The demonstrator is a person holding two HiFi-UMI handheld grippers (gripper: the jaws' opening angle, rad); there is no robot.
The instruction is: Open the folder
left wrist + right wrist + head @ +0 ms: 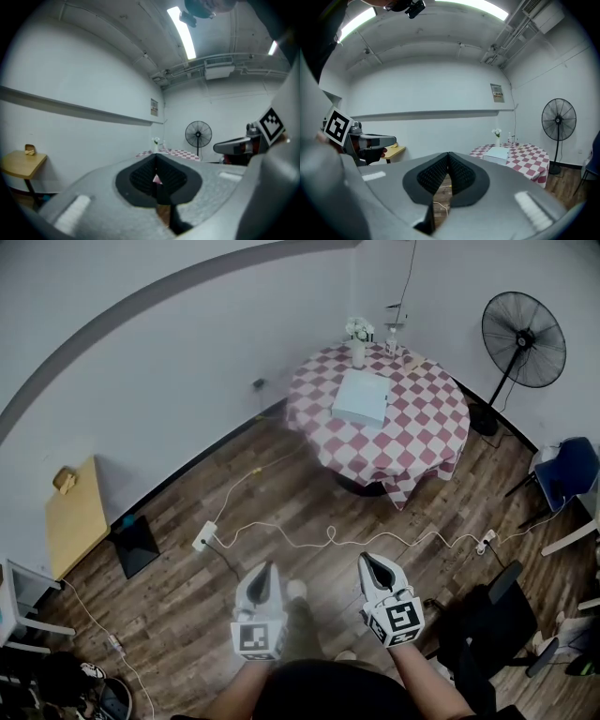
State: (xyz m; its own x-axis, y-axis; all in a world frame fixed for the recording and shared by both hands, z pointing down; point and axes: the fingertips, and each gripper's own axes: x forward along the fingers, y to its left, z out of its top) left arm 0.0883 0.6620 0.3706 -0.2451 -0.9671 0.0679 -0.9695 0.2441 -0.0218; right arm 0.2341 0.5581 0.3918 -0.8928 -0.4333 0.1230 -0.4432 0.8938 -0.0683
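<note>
The round table (422,442) in its red-checked cloth fills the upper middle of the head view. The pale folder (361,397) lies flat on it, closed, its longer side running roughly up the frame. Both tools sit at the bottom edge, well apart from it — the right gripper (373,563) almost straight below the folder, the left gripper (265,570) off to the left. Each has its jaws pressed together on nothing.

Wooden floor (281,493) lies open up to the checkered table (441,442), with 1 white cable (328,538) trailing across it.
</note>
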